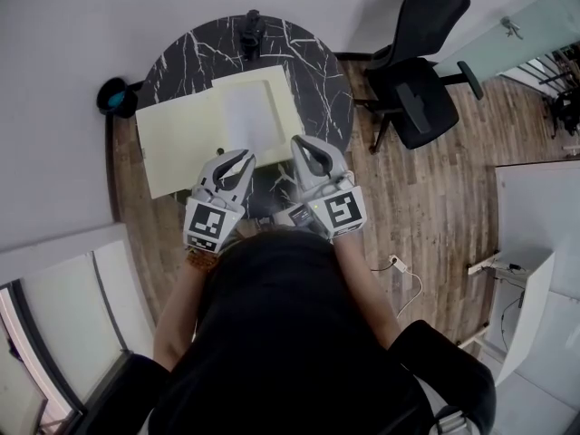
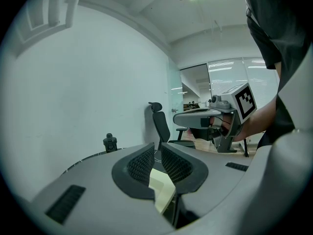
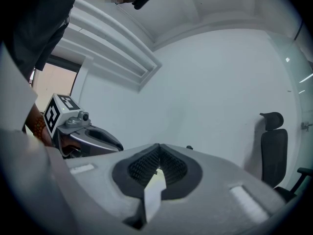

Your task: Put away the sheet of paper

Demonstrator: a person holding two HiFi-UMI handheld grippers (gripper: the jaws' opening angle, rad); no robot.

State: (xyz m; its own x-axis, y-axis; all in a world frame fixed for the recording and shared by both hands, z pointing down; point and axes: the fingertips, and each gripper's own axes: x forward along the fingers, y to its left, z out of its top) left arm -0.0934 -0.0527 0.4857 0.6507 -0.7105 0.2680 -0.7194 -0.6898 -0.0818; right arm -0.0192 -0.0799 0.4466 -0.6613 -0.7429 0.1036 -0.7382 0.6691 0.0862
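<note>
Clamped: left tongs [image 1: 241,159] on the folder [image 1: 177,143] edge, right tongs [image 1: 302,144] on the sheet of paper [image 1: 251,116] (light, floppy, creases easily); best pinched by its edges.

I count two grippers: the left hand-held gripper [image 1: 241,158] and the right hand-held gripper [image 1: 302,145]. There is one round black bench [image 1: 313,57]. On it I see one pale yellow folder [image 1: 181,139], one white sheet of paper [image 1: 249,111] and, at the far edge, one small black device [image 1: 251,33]. On the floor I count one office chair [image 1: 421,98] at the right, one black-and-blue object [image 1: 116,98] at the left, and one power strip [image 1: 395,263] at the near right.
</note>
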